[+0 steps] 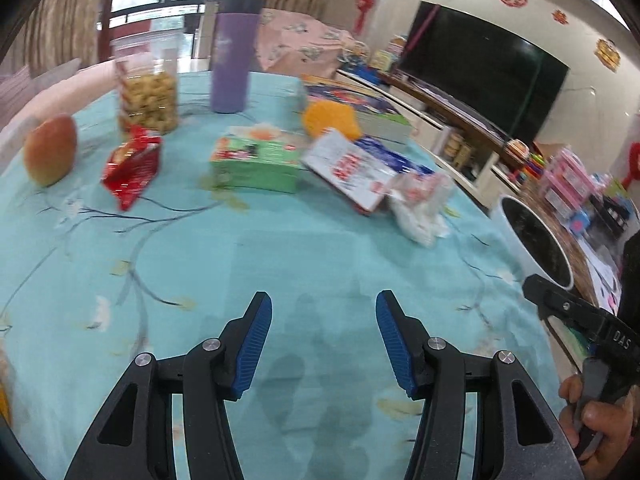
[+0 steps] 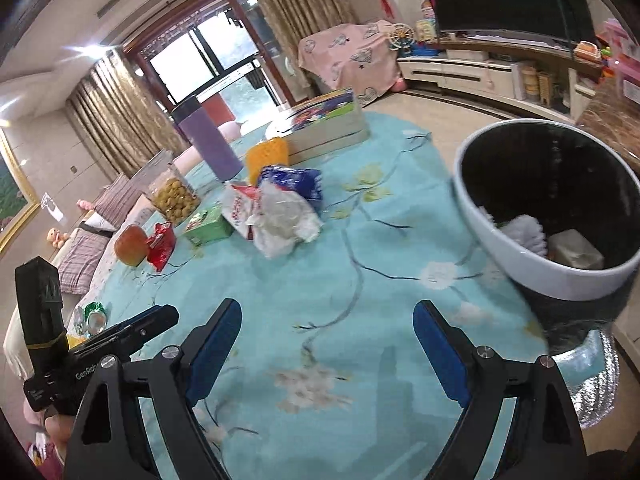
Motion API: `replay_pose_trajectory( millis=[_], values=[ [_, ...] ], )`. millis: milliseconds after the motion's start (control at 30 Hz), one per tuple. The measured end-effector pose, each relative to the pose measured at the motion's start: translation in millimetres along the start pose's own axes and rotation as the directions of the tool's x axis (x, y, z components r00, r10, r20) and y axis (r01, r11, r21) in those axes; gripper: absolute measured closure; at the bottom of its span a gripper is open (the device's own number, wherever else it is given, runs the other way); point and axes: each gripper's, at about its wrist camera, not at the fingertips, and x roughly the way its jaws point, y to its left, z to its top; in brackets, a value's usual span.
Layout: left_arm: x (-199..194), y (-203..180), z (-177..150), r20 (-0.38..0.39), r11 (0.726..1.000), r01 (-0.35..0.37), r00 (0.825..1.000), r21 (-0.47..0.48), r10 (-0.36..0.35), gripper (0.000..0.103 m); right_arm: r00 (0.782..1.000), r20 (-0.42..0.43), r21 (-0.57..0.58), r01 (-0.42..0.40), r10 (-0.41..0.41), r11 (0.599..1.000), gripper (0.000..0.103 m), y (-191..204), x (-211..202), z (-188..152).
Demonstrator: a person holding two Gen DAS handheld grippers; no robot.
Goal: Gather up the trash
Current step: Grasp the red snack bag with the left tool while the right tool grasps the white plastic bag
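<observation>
Trash: crumpled white plastic bag [image 2: 286, 224], wrinkled and partly see-through, lying ahead of the right hand-held gripper [image 2: 327, 338] and a little to its left, pressed against a red-and-white wrapper [image 2: 237, 210] and a blue foil packet [image 2: 296, 182]. From the left hand-held gripper [image 1: 324, 338] the same bag [image 1: 420, 208] sits ahead and to the right. Red snack wrapper [image 1: 134, 166] lies ahead-left of the left hand-held gripper, between an apple [image 1: 50, 150] and a green carton [image 1: 256, 160].

Bin [image 2: 560, 276], white outside and dark inside, stands ahead-right of the right hand-held gripper at the surface's edge; white crumpled pieces and a pale block lie in it.

Left hand-held gripper: jaws parted about halfway, nothing between the blue pads. Right hand-held gripper: jaws spread wide, nothing between them.

Surface [image 1: 224, 264]: turquoise cloth printed with grey branches and pale blossoms. Farther ahead: purple tumbler [image 1: 232, 68], clear jar [image 1: 146, 88] of yellowish snacks, stacked books [image 2: 324, 126], an orange object [image 1: 330, 118].

Room: brown curtains, glass doors, dark television [image 1: 480, 68] on a low cabinet, red hangings on the wall, pink cloth draped over furniture.
</observation>
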Motion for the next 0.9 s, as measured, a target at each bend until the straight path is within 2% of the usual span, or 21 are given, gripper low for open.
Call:
replay_pose_trajectory(
  millis=[233,467,733,900],
  values=[
    [-10.0,27.0,6.7,0.023,0.998,-0.065,0.998,-0.028,0.065,0.046,1.0,0.002,-0.028,-0.01,0.01,1.0,0.014,20.8,19.3,6.1],
    [-0.2,50.9,20.9,0.018,0.991,-0.118,0.993,-0.059,0.119,0.044,1.0,-0.009,-0.02,-0.012,0.012,1.0,0.014,29.9,41.6,12.4],
    [25.4,79.3,44.1,0.02,0.981,-0.169,0.985,-0.098,0.172,0.037,1.0,-0.007,-0.02,-0.009,0.009,1.0,0.014,35.3,62.1,23.6],
    [45.7,99.4,62.2,0.022,0.97,-0.207,0.977,-0.13,0.211,0.036,1.0,-0.014,0.002,0.001,-0.001,1.0,0.014,30.1,77.6,32.7]
  ],
)
